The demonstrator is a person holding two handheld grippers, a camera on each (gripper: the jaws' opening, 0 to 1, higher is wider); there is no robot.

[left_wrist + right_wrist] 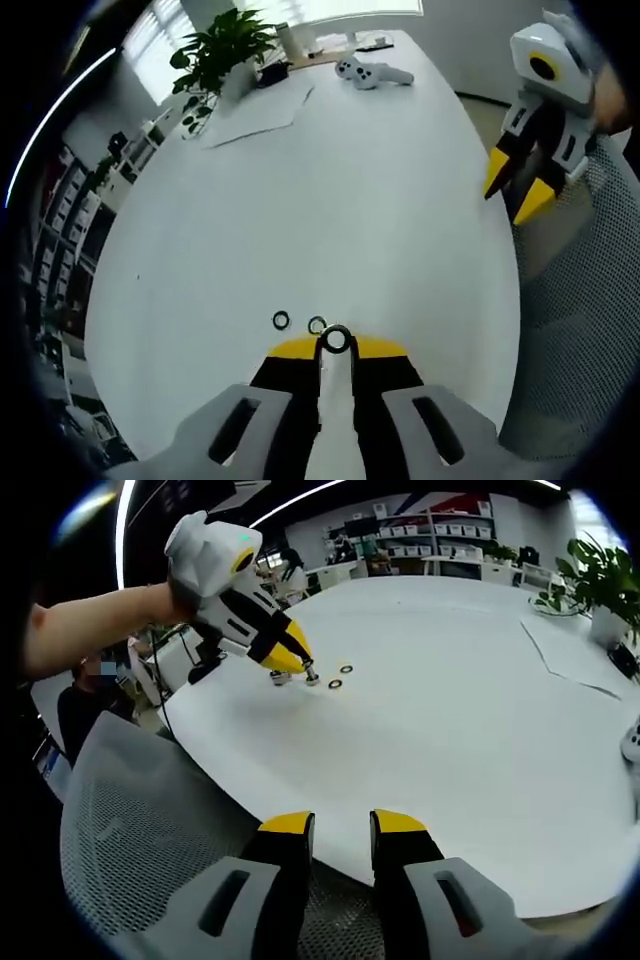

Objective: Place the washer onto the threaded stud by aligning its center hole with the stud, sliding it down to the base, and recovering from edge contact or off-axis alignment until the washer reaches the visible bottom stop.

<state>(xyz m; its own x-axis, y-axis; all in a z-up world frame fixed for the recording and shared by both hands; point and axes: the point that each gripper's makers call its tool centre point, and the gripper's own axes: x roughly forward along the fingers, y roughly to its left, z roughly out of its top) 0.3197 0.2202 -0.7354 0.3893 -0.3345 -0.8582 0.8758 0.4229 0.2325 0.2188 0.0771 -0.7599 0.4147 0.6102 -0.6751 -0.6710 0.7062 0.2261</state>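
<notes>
Your left gripper (336, 347) fills the bottom centre of the left gripper view, its yellow-tipped jaws pressed together around a pale upright piece that rises between them, with a dark ring, the washer (336, 340), sitting at its top right at the tips; whether that ring is already threaded over a stud you cannot tell from here. Just beyond the tips, toward the upper left, two more small rings (281, 321) lie flat on the white table (330, 180), close beside each other and apart from the jaws. Farther up the frame a sheet of paper (255, 115), a potted plant (225, 50) and a white controller (372, 72) rest near the table's far end. At the right edge your right gripper (520, 190) hangs beside the table over a mesh chair back (590, 320), its yellow tips slightly apart. In the right gripper view, your right gripper (343, 825) rises from the bottom centre with a clear gap between its jaws and nothing in them, above the same mesh chair (140, 820) and the table's near edge. Up and to the left, your left gripper (292, 667) is held by an arm (90, 625) coming from the left edge, tips down at the table, with the two loose rings (340, 676) just to its right. Shelving (430, 530) lines the top of the frame.
</notes>
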